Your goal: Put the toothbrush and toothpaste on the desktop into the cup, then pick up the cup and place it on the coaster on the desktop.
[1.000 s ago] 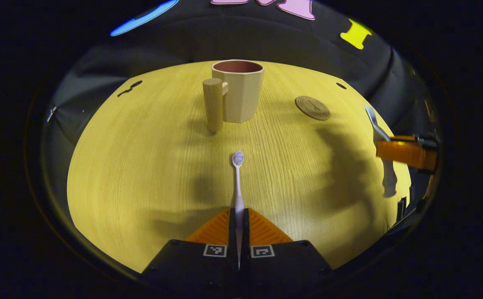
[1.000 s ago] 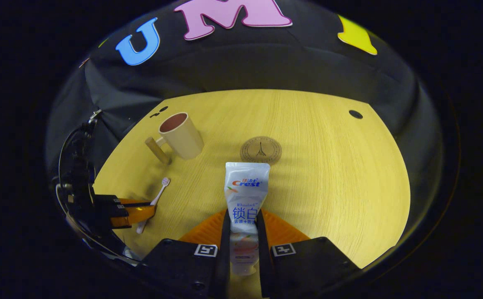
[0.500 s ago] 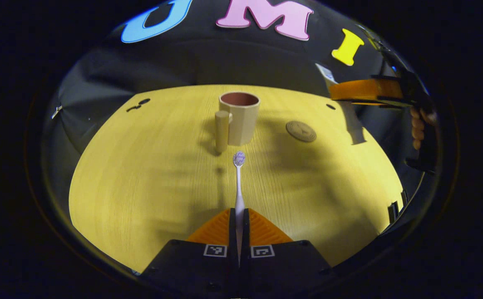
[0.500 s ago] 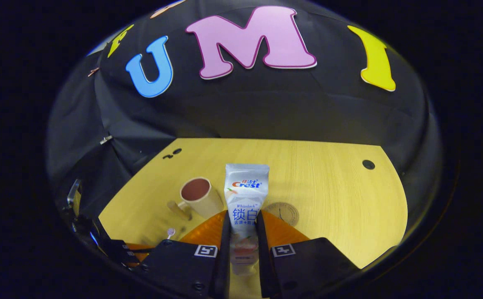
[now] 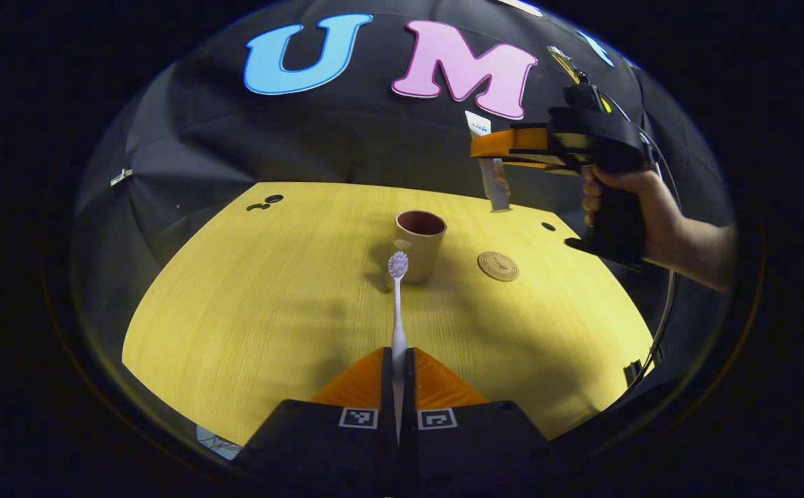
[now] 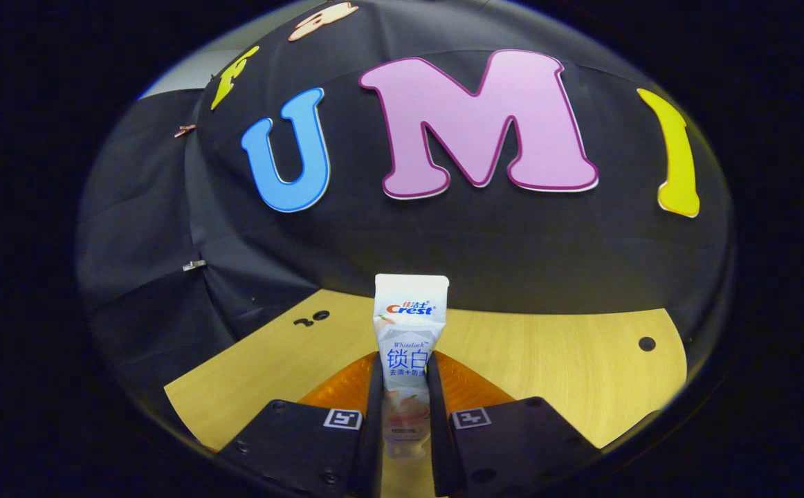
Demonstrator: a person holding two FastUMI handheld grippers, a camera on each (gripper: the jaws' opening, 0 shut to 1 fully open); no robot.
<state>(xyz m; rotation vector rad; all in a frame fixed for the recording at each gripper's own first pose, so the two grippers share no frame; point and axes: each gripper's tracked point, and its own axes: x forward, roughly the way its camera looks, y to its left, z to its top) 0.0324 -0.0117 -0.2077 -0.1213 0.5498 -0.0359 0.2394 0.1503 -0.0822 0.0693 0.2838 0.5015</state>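
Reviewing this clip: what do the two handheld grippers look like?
Both are black-bodied. The left gripper and right gripper each carry two square black-and-white markers near the fingers. In the left gripper view, the right gripper has a black pistol handle and thin cable.

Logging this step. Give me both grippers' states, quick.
Left gripper: shut on the toothbrush.
Right gripper: shut on the toothpaste, held up in the air.
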